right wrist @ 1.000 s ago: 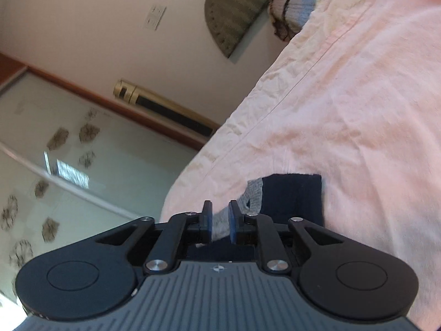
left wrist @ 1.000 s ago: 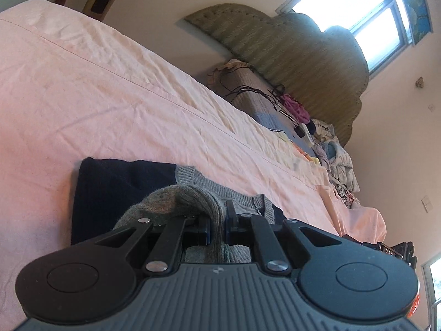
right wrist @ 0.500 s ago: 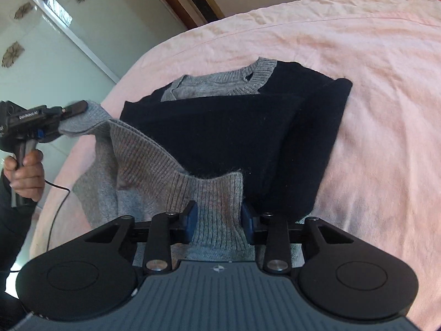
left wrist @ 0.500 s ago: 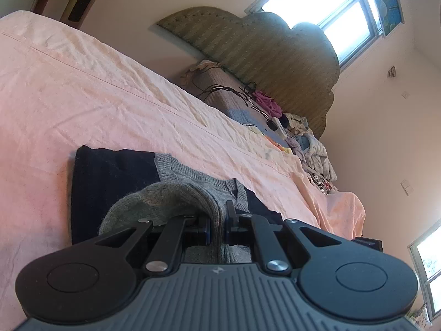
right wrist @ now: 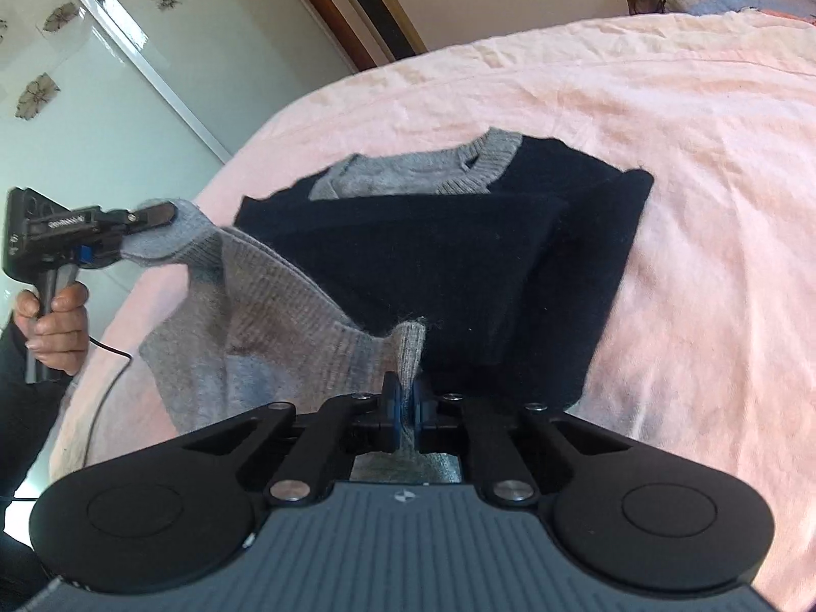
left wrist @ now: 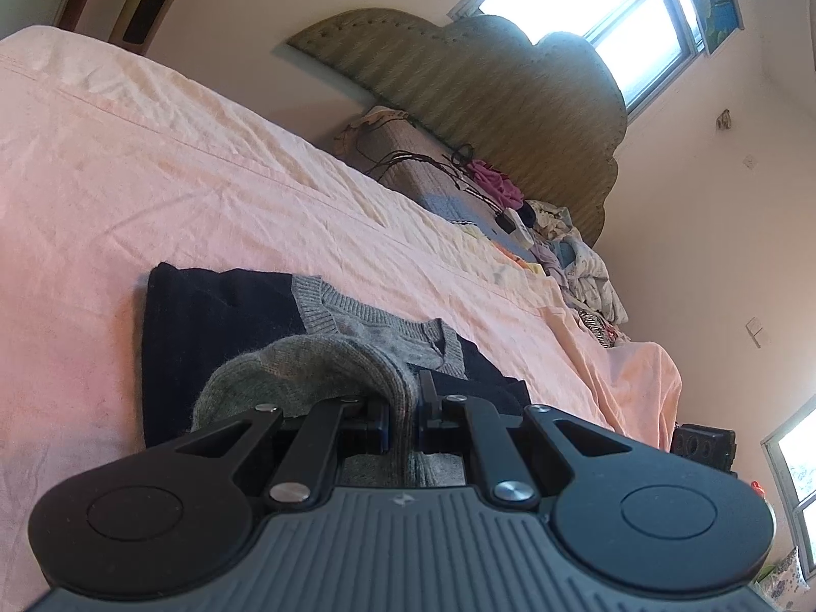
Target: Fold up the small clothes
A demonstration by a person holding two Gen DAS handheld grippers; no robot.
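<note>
A small sweater (right wrist: 438,250) with a navy body and grey ribbed collar and hem lies on the pink bed sheet (right wrist: 688,163), its sides folded in. It also shows in the left wrist view (left wrist: 214,326). My right gripper (right wrist: 406,408) is shut on the grey hem near its right corner. My left gripper (left wrist: 405,410) is shut on the hem's left corner, lifted off the bed; it shows in the right wrist view (right wrist: 153,217) at the left. The grey hem (right wrist: 265,316) hangs stretched between the two grippers.
A padded headboard (left wrist: 489,102) stands at the far end of the bed, with a pillow (left wrist: 408,158) and a heap of other clothes (left wrist: 576,260) before it. Glass wardrobe doors (right wrist: 102,66) lie beyond the bed's left edge. A window (left wrist: 612,0) is bright.
The right gripper has closed on the grey hem, where half a second ago its jaws stood apart around it. The left gripper keeps its grip and has barely moved.
</note>
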